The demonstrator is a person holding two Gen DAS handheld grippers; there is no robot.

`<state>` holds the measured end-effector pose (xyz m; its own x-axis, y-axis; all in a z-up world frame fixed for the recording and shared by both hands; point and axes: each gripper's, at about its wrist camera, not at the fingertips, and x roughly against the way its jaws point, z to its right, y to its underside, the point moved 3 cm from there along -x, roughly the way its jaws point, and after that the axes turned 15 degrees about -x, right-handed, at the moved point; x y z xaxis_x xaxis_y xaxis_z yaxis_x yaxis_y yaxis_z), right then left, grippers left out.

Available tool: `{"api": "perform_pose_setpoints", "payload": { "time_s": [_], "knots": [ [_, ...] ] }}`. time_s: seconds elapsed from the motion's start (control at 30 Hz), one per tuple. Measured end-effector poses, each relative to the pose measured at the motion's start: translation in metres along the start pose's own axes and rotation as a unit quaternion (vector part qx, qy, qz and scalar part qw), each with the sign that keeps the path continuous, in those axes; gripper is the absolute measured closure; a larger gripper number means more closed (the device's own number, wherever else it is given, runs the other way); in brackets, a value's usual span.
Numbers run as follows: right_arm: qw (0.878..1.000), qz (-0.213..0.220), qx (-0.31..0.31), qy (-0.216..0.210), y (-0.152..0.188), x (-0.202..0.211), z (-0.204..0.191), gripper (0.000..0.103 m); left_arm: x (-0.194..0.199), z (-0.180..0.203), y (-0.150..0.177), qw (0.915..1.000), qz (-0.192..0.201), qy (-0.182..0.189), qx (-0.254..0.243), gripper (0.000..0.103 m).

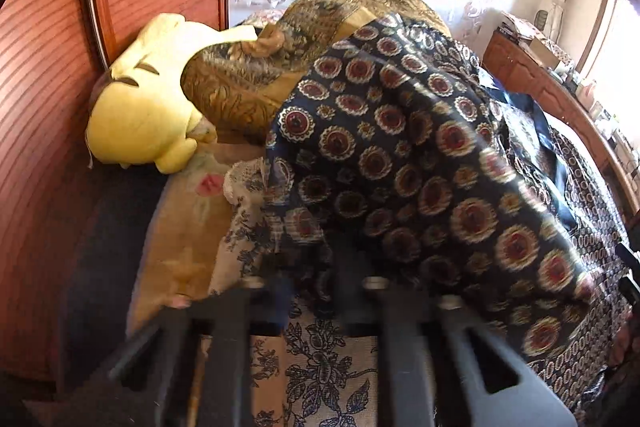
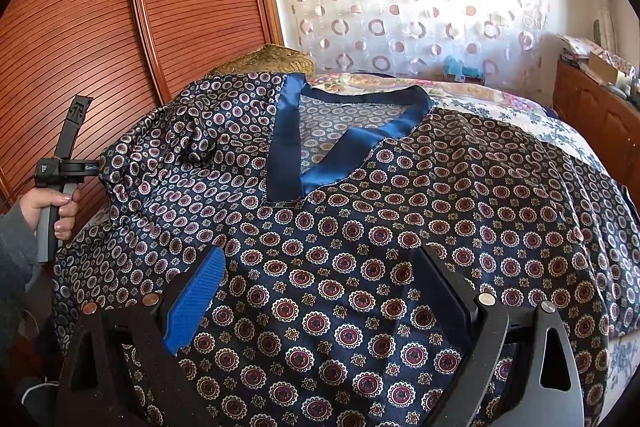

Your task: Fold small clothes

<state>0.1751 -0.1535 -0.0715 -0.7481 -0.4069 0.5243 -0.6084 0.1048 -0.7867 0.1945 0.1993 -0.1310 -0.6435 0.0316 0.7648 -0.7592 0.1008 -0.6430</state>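
A navy satin top (image 2: pixel 360 227) with red-and-cream medallions and a plain blue V-neck band (image 2: pixel 288 147) lies spread on the bed. My right gripper (image 2: pixel 320 279) is open, its blue-padded fingers (image 2: pixel 196 299) standing wide over the top's lower part. My left gripper (image 1: pixel 312 267) holds the top's left edge lifted; the cloth (image 1: pixel 420 167) drapes over its fingertips and hides them. In the right wrist view the left gripper's body (image 2: pixel 68 167) and the hand on it are at the top's left side.
A yellow plush toy (image 1: pixel 140 107) and a gold patterned cushion (image 1: pixel 248 79) lie at the head of the bed by the wooden wardrobe (image 2: pixel 100 27). A floral bedspread (image 1: pixel 320 367) covers the bed. A wooden dresser (image 2: pixel 592 115) stands at the right under the curtain (image 2: pixel 400 7).
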Motion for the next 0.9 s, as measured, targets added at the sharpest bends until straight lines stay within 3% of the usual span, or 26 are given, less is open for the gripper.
{"api": "perform_pose_setpoints", "payload": {
  "time_s": [0.07, 0.2, 0.33, 0.47, 0.63, 0.67, 0.73, 0.8, 0.87, 0.9],
  "knots": [
    [1.000, -0.001, -0.002, -0.002, -0.001, 0.000, 0.001, 0.008, 0.005, -0.001, -0.002, 0.9998, -0.002, -0.015, -0.010, 0.097],
    [1.000, -0.001, -0.004, -0.004, -0.001, 0.000, 0.002, 0.008, 0.042, 0.009, -0.025, 0.9986, 0.043, -0.009, -0.030, 0.098],
    [1.000, -0.001, -0.005, -0.004, -0.001, 0.000, 0.002, 0.008, 0.083, 0.047, -0.059, 0.9925, 0.091, 0.010, -0.081, 0.098],
    [1.000, 0.001, -0.008, -0.005, -0.001, 0.002, 0.003, 0.008, 0.104, 0.091, -0.087, 0.9846, 0.114, 0.039, -0.126, 0.097],
    [1.000, 0.001, -0.012, -0.006, -0.001, 0.004, 0.005, 0.008, 0.118, 0.131, -0.103, 0.9757, 0.130, 0.054, -0.168, 0.071],
    [1.000, 0.001, -0.013, -0.007, -0.001, 0.004, 0.006, 0.008, 0.121, 0.135, -0.103, 0.9746, 0.133, 0.061, -0.170, 0.057],
    [1.000, 0.001, -0.014, -0.007, -0.002, 0.004, 0.007, 0.008, 0.126, 0.141, -0.104, 0.9723, 0.139, 0.070, -0.174, 0.055],
    [1.000, 0.001, -0.015, -0.008, -0.002, 0.005, 0.008, 0.008, 0.129, 0.143, -0.101, 0.9715, 0.138, 0.067, -0.180, 0.036],
    [1.000, 0.002, -0.016, -0.009, -0.002, 0.005, 0.009, 0.008, 0.131, 0.138, -0.095, 0.9721, 0.140, 0.059, -0.179, 0.024],
    [1.000, 0.002, -0.015, -0.009, -0.002, 0.005, 0.009, 0.008, 0.131, 0.135, -0.091, 0.9728, 0.139, 0.056, -0.177, 0.023]
  ]
}}
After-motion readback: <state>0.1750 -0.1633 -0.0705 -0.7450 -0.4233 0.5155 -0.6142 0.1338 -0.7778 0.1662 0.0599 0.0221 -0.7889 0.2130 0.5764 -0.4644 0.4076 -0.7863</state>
